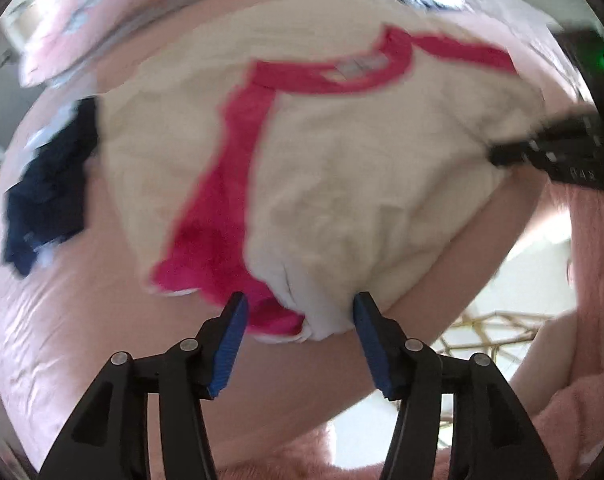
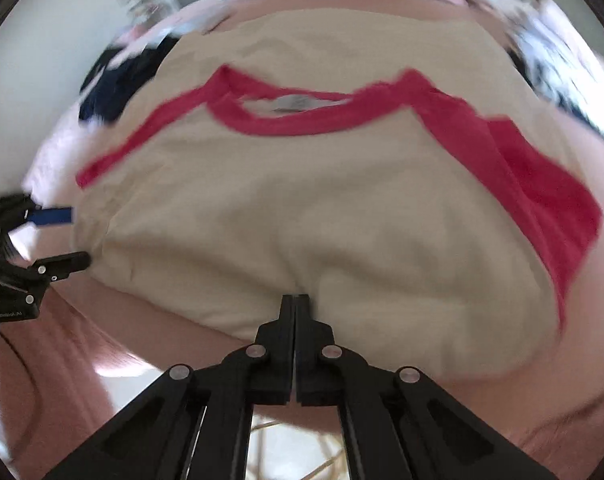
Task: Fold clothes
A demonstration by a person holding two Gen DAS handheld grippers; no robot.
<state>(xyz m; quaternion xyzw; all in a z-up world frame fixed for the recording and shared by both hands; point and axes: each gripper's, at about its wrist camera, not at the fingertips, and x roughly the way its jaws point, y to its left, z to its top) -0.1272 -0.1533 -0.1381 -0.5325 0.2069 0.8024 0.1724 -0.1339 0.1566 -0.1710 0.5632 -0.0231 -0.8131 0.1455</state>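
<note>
Black claw [image 2: 295, 300] pinching soft cream shirt [image 2: 302, 208]

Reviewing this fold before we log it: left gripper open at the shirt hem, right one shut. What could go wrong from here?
1. The left gripper is open around the bunched shirt hem; closing now may catch uneven layers, or the hem may slip out.
2. The right gripper seems to pinch only the shirt's edge; a pull might free it.
3. The navy garment lies beside the shirt, so a fold that way could land on it.
</note>
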